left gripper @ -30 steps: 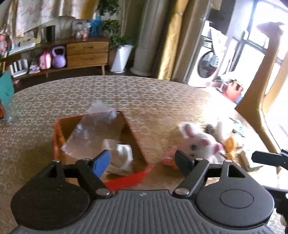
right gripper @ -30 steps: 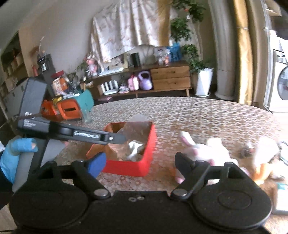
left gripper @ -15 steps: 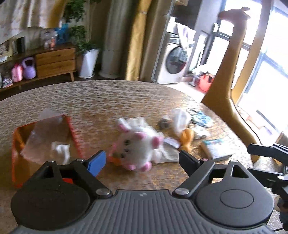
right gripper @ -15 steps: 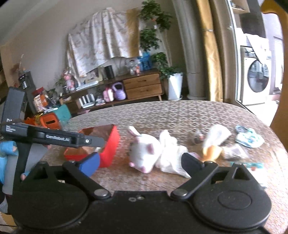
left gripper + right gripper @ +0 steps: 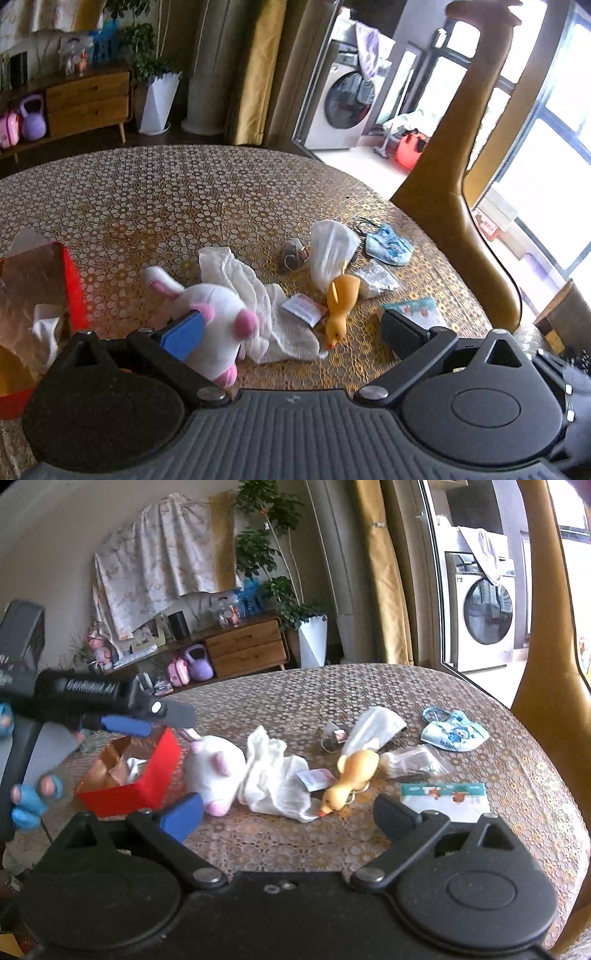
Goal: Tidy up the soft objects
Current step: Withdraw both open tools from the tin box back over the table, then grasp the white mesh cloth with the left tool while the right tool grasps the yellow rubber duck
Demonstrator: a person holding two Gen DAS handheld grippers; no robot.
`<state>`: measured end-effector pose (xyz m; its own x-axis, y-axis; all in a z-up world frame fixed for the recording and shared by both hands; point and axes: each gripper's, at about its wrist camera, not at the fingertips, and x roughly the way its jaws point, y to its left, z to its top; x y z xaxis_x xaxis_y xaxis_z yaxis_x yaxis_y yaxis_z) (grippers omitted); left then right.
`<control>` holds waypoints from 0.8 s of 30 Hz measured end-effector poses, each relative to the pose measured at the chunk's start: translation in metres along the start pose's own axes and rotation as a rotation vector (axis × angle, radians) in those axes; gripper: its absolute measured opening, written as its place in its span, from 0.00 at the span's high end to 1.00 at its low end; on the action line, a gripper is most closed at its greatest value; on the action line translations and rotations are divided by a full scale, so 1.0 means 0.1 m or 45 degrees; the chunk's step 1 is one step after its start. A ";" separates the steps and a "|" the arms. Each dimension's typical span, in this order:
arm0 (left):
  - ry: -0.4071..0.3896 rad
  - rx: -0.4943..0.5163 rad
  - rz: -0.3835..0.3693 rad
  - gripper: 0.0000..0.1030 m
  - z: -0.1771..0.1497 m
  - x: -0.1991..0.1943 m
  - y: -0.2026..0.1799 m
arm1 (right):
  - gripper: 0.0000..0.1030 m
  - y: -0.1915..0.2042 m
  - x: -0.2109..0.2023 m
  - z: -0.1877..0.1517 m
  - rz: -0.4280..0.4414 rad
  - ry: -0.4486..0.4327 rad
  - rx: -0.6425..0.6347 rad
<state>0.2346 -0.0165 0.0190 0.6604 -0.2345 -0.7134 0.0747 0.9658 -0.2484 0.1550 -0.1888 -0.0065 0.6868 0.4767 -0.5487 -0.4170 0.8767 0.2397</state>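
A white plush rabbit [image 5: 218,314] [image 5: 216,771] lies on the table beside a crumpled white cloth [image 5: 255,295] [image 5: 275,779]. A yellow plush duck [image 5: 341,306] [image 5: 351,775] lies right of the cloth. A red box [image 5: 74,284] [image 5: 147,779] holding clear plastic and a white cloth stands at the left. My left gripper [image 5: 291,328] is open and empty, above the rabbit and cloth; it also shows in the right wrist view [image 5: 147,716] over the box. My right gripper [image 5: 288,812] is open and empty, in front of the cloth and duck.
A white plastic bag [image 5: 330,251], a tea bag [image 5: 293,254], a blue child's mask [image 5: 388,243] [image 5: 454,731], clear packets [image 5: 413,760] and a flat printed packet [image 5: 443,794] lie right of the toys. A tan chair back [image 5: 454,184] stands at the table's right edge.
Both grippers have swung right, from over the red box towards the rabbit, cloth and duck. Both stay open and empty.
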 end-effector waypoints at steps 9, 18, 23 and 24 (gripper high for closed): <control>0.069 0.009 0.095 0.00 0.36 0.55 -0.17 | 0.04 -0.23 0.30 0.01 0.006 0.039 0.025; 0.177 -0.116 0.243 0.00 0.49 1.18 -0.09 | 0.05 -0.38 0.67 0.07 -0.004 0.086 0.062; 0.251 -0.181 0.284 0.00 0.50 1.54 -0.05 | 0.08 -0.42 0.91 0.14 -0.032 0.097 0.075; 0.262 -0.183 0.304 0.00 0.50 1.60 -0.06 | 0.08 -0.42 0.96 0.15 -0.037 0.101 0.074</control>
<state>0.3776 -0.0542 -0.0609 0.4810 -0.0350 -0.8760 -0.1797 0.9740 -0.1376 0.2477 -0.1793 -0.0570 0.6482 0.4463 -0.6170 -0.3606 0.8935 0.2675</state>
